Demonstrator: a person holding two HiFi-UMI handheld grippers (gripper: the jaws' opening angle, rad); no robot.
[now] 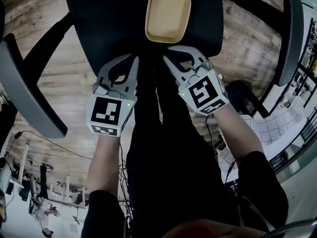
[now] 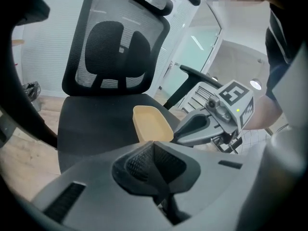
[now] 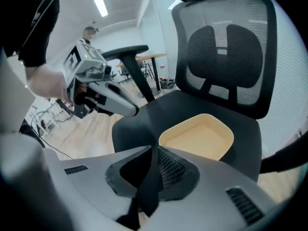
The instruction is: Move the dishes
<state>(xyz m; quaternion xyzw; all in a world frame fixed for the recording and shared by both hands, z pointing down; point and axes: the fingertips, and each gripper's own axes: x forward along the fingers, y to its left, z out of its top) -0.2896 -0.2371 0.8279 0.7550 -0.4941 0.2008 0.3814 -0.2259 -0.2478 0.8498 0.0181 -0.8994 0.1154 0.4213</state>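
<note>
A shallow yellow rectangular dish (image 1: 168,14) lies empty on the black seat of an office chair (image 1: 114,24). It also shows as the yellow dish (image 2: 151,124) in the left gripper view and the yellow dish (image 3: 198,137) in the right gripper view. My left gripper (image 1: 134,62) hovers just short of the seat's near edge, its jaws pressed together on nothing. My right gripper (image 1: 168,58) is beside it, a little below the dish's near rim, jaws likewise together and empty. Neither touches the dish.
The chair has a mesh backrest (image 2: 115,47) and grey armrests on both sides, the left armrest (image 1: 25,90) and the right armrest (image 1: 291,33). Wood floor (image 1: 54,78) surrounds it. Cables and equipment lie on the floor behind me (image 1: 44,192). A person stands far off (image 3: 89,32).
</note>
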